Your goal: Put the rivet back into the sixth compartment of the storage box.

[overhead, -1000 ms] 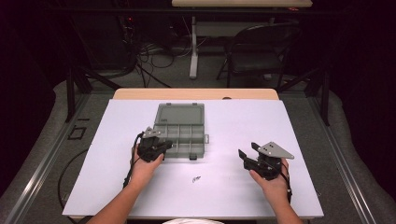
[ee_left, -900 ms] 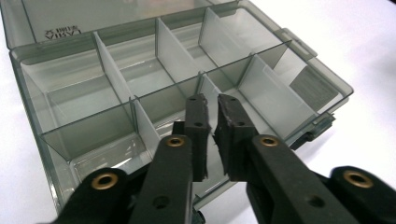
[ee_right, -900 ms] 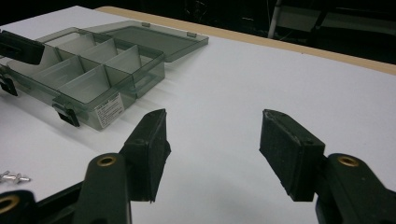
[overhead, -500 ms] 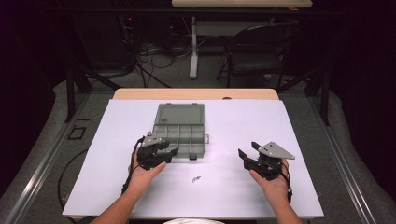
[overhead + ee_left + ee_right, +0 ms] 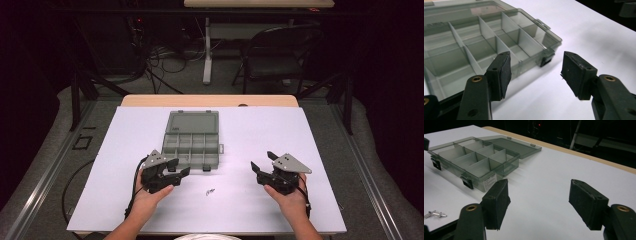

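A grey see-through compartment box lies in the middle of the white table, its lid folded flat behind it. My left gripper stands open just off the box's near left corner, touching nothing. In the left gripper view the divided box and its dark latch lie just beyond the open left gripper. My right gripper is open and empty, well right of the box. The right gripper view has that gripper over bare white surface, the box to its left.
A few small metal screws lie on the white sheet in front of the box, also seen as screws in the right gripper view. Behind the table stand a folding chair and floor cables.
My left gripper has drawn back from the box's front edge toward the near side of the table. The right gripper and the box have stayed put.
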